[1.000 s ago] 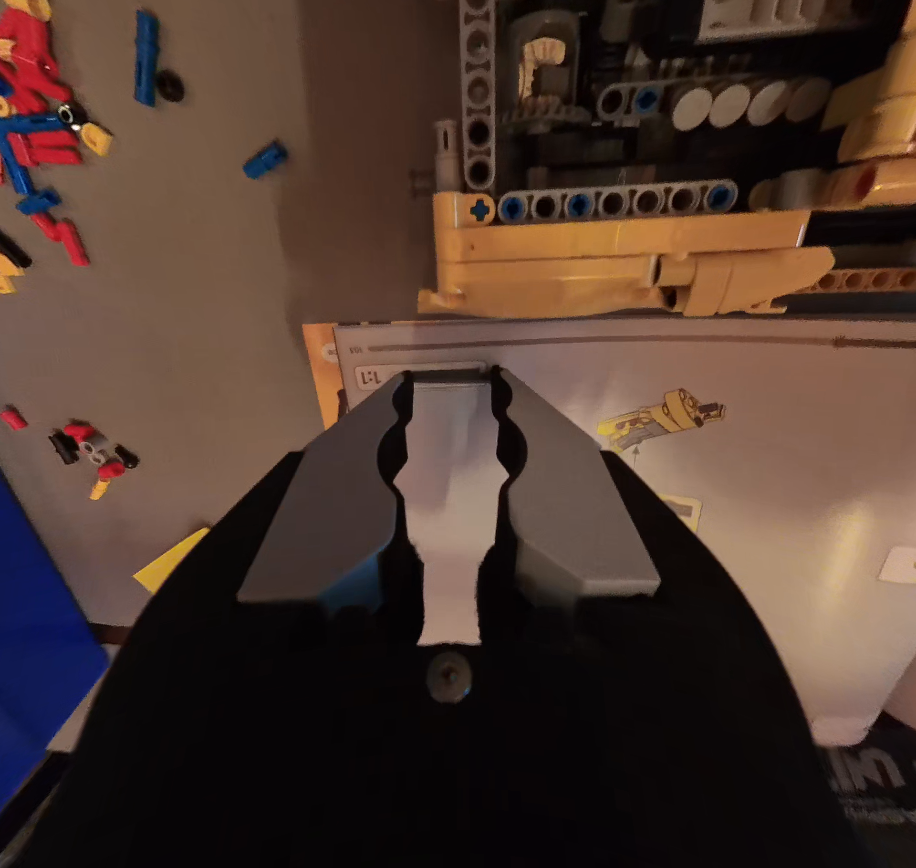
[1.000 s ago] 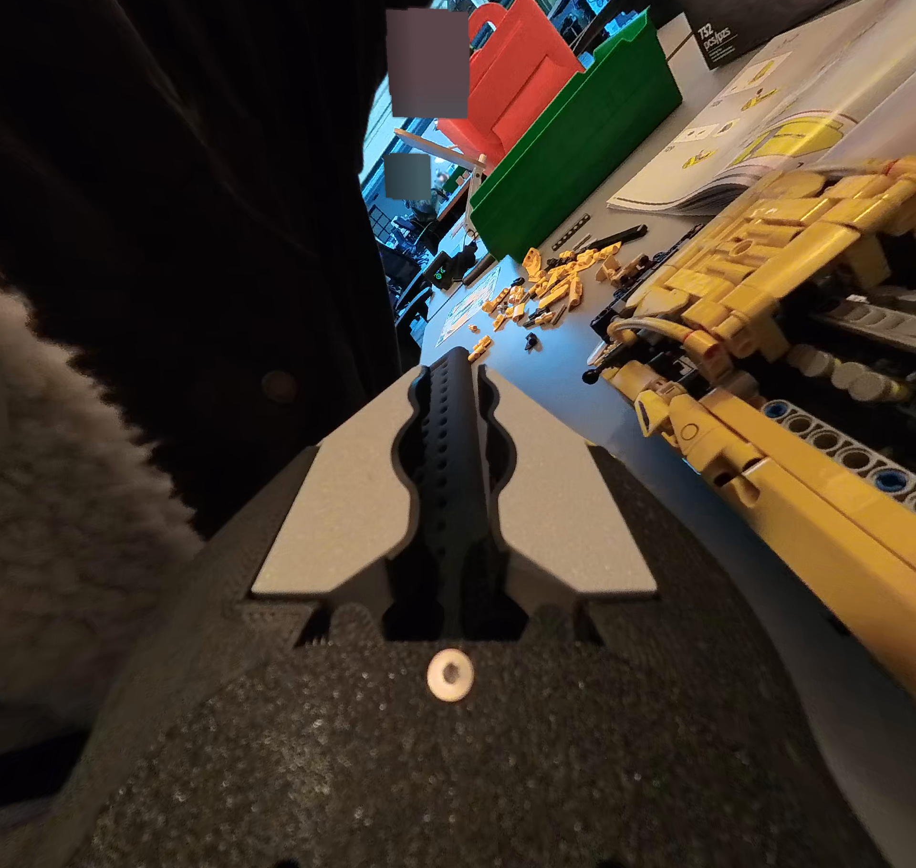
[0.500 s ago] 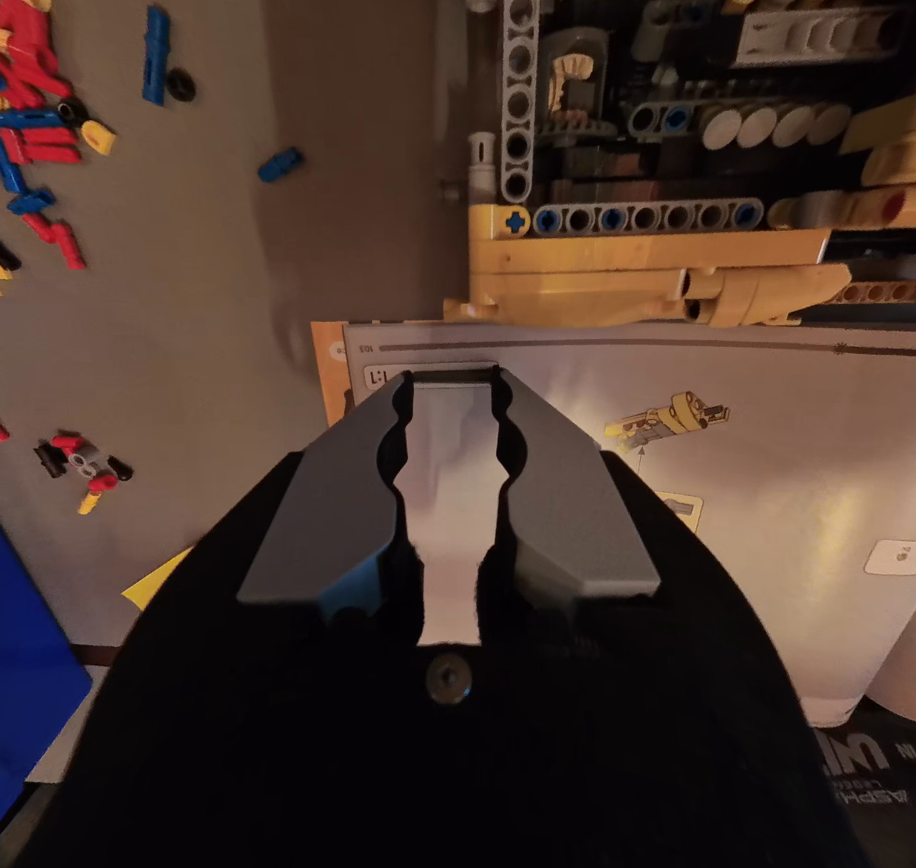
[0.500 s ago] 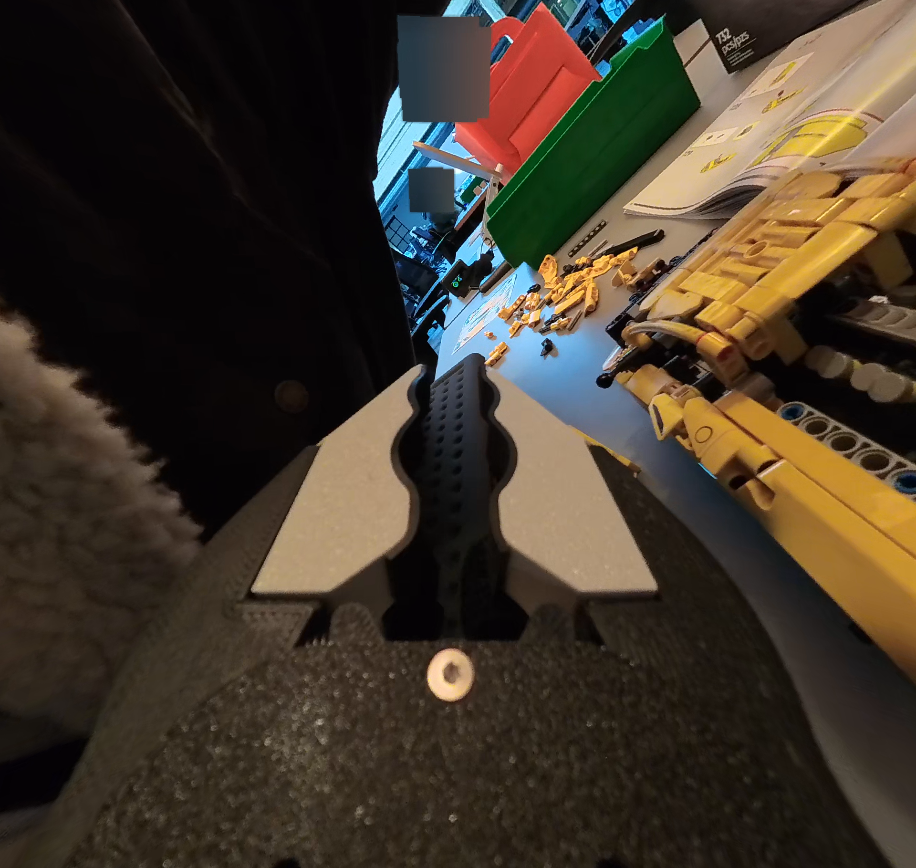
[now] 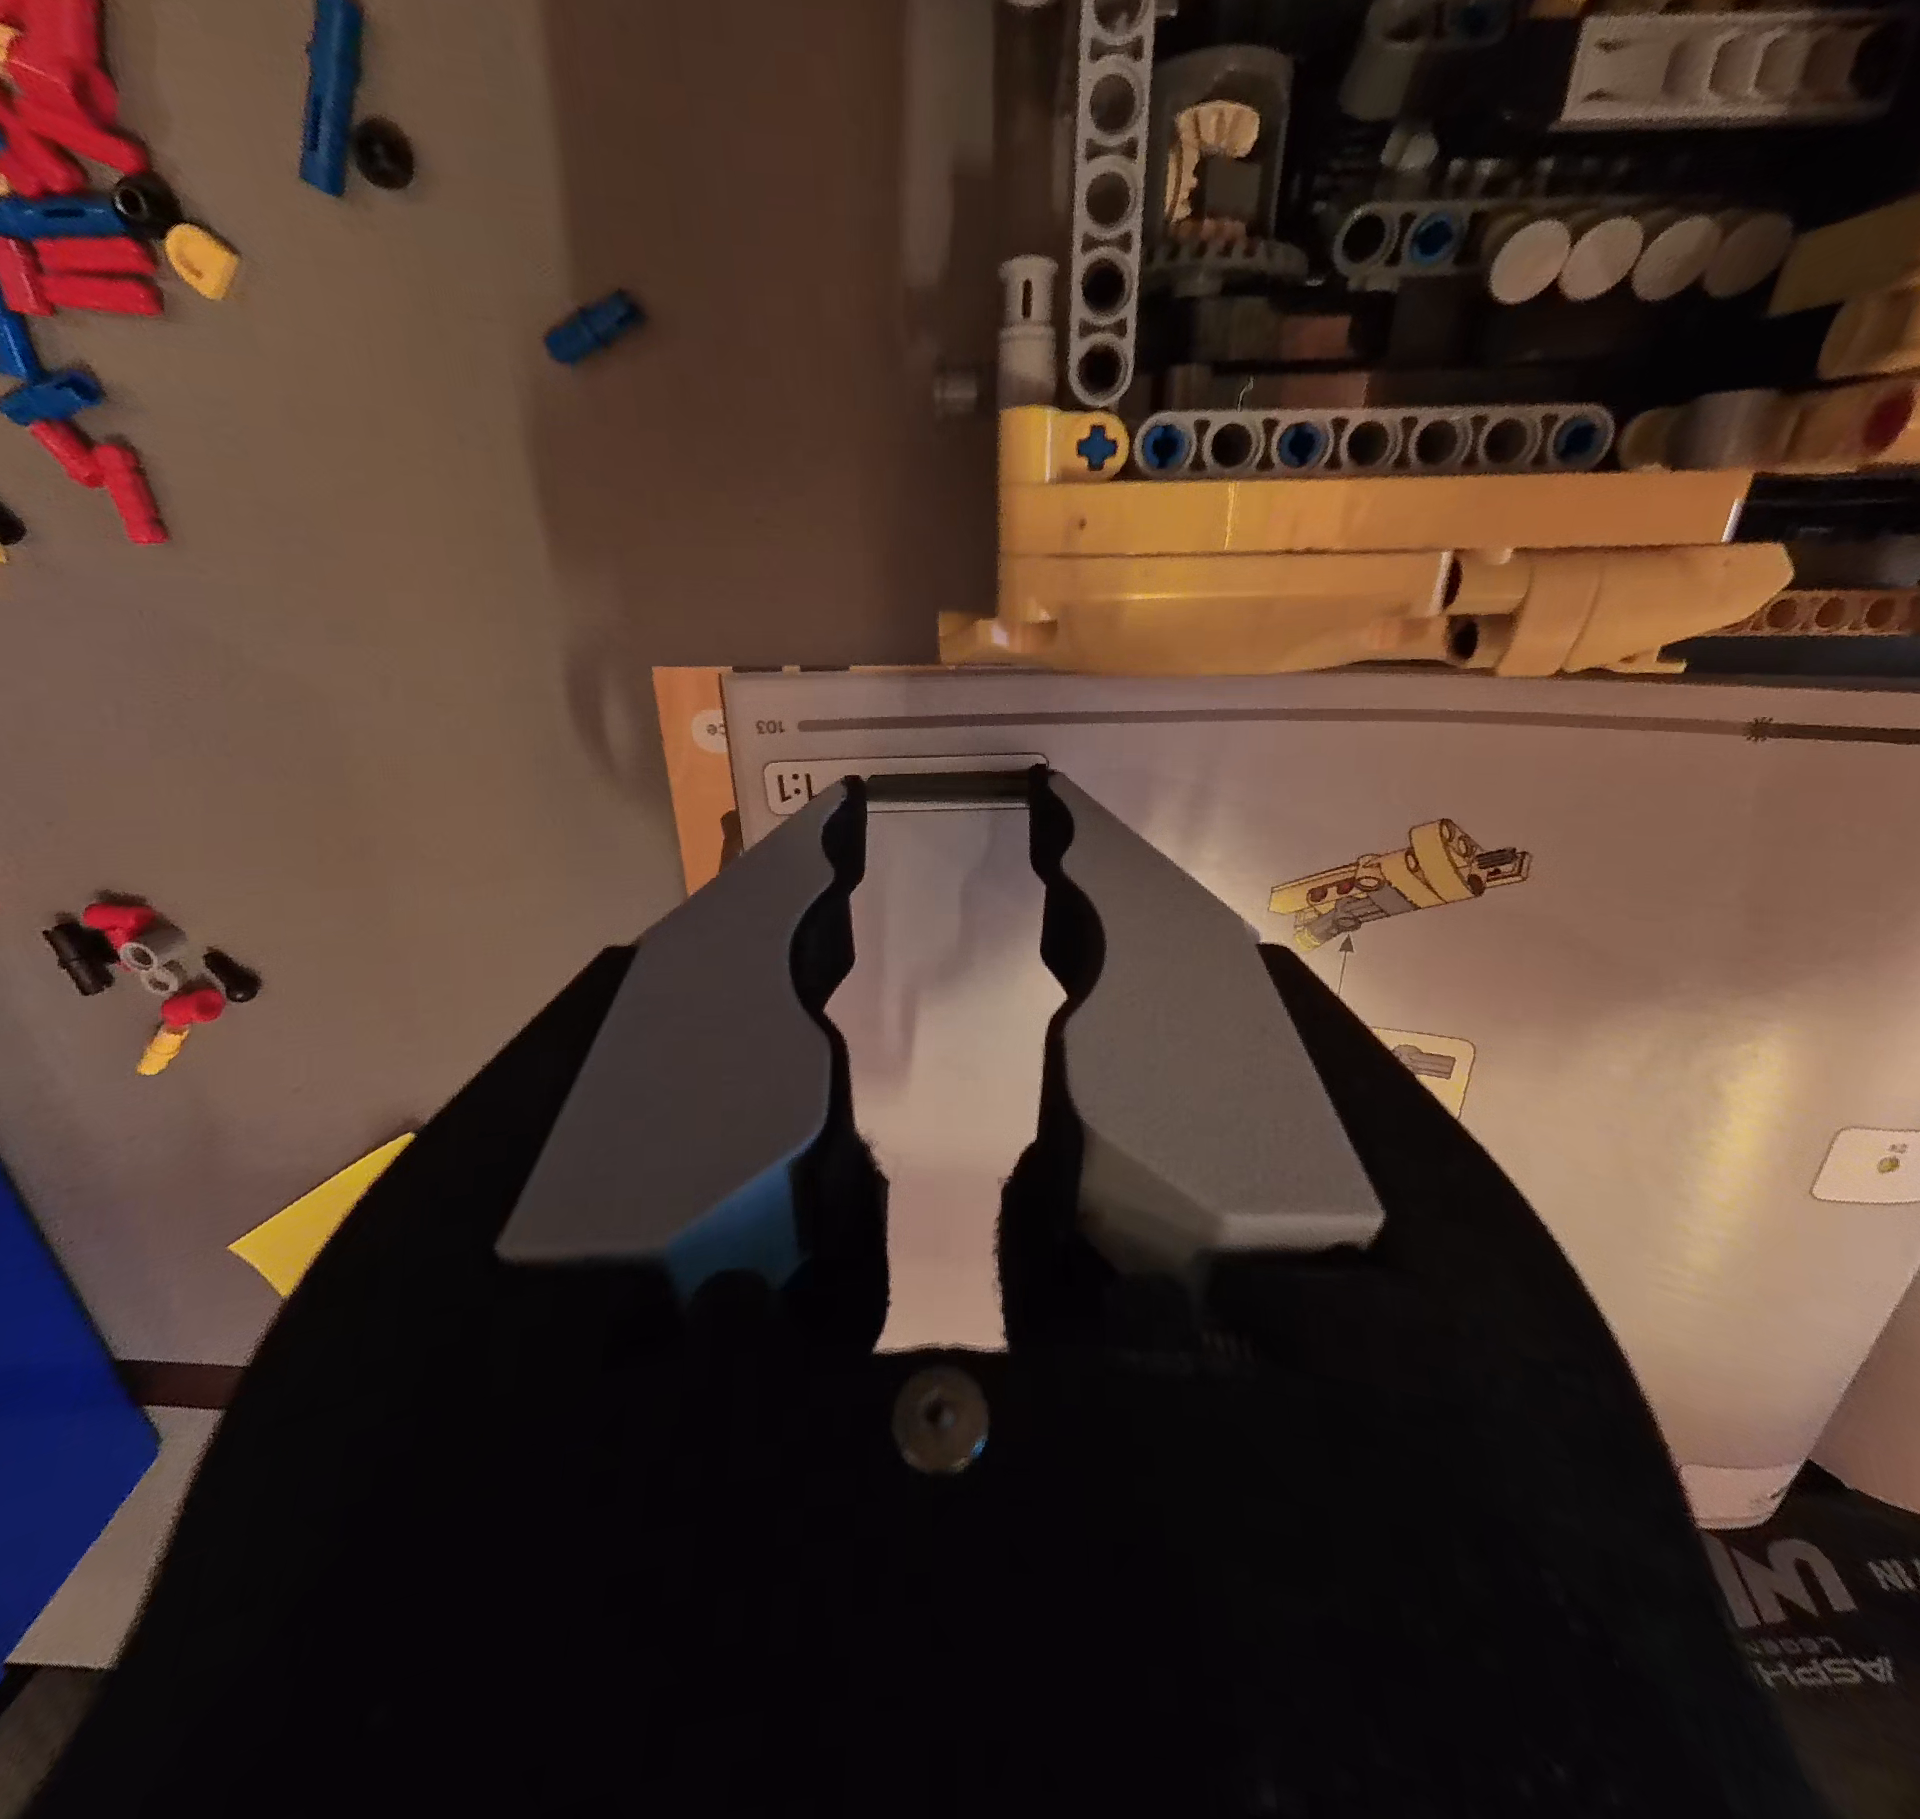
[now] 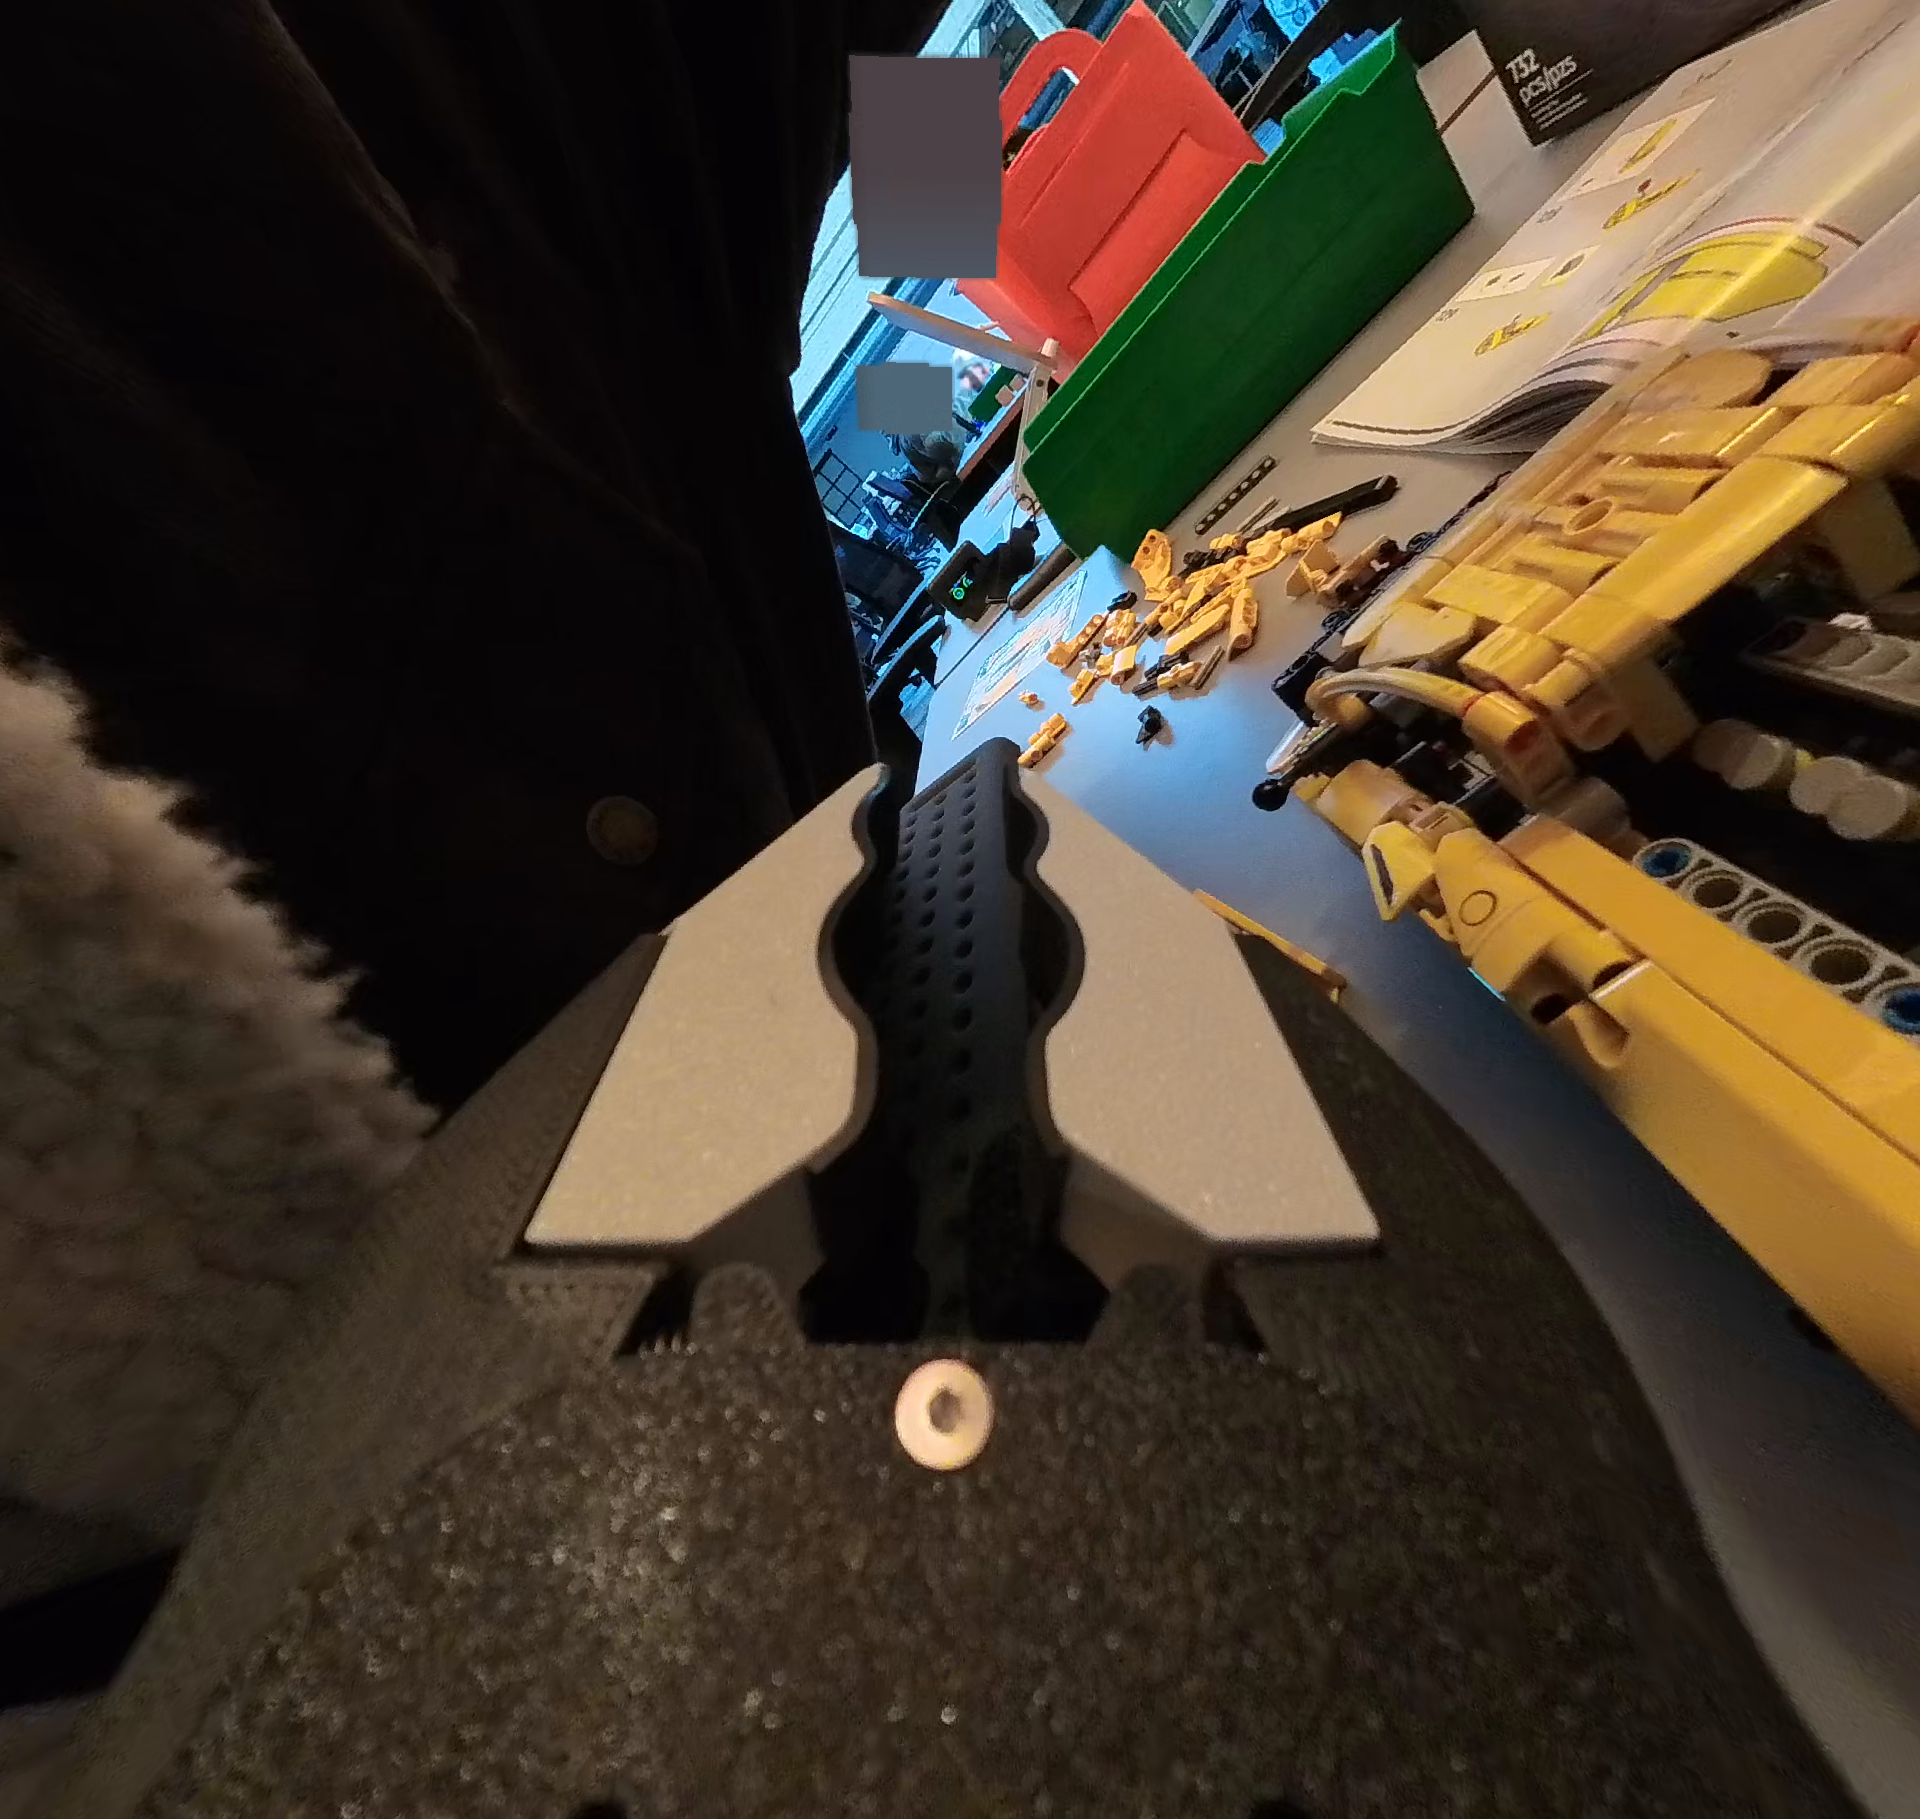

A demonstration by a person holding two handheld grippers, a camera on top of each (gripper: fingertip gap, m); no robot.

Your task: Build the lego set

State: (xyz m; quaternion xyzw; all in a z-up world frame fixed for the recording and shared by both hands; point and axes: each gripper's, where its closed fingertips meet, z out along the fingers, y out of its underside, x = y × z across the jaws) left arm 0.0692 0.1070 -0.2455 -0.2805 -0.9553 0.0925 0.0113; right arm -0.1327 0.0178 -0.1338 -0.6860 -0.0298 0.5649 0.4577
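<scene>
Left wrist view: left tongs (image 5: 948, 793) released and empty over the open manual (image 5: 1455, 1094) at the counter's (image 5: 499, 626) near edge, with the half-built yellow model (image 5: 1351, 522) just beyond the manual's far edge, much framework already joined yet bare beams and open holes showing, and red, blue and black loose parts (image 5: 73, 211) spread toward the left edge, so by the look of it well along but unfinished. Right wrist view: right tongs (image 6: 951, 782) clenched on a black holed strip (image 6: 951, 938) beside a dark coat (image 6: 416, 419), model (image 6: 1610, 626) to the right, more loose yellow pieces (image 6: 1184, 616) unused near the green bin (image 6: 1268, 315), contents of that bin hidden, red bag (image 6: 1112, 180) behind it likewise unreadable.
</scene>
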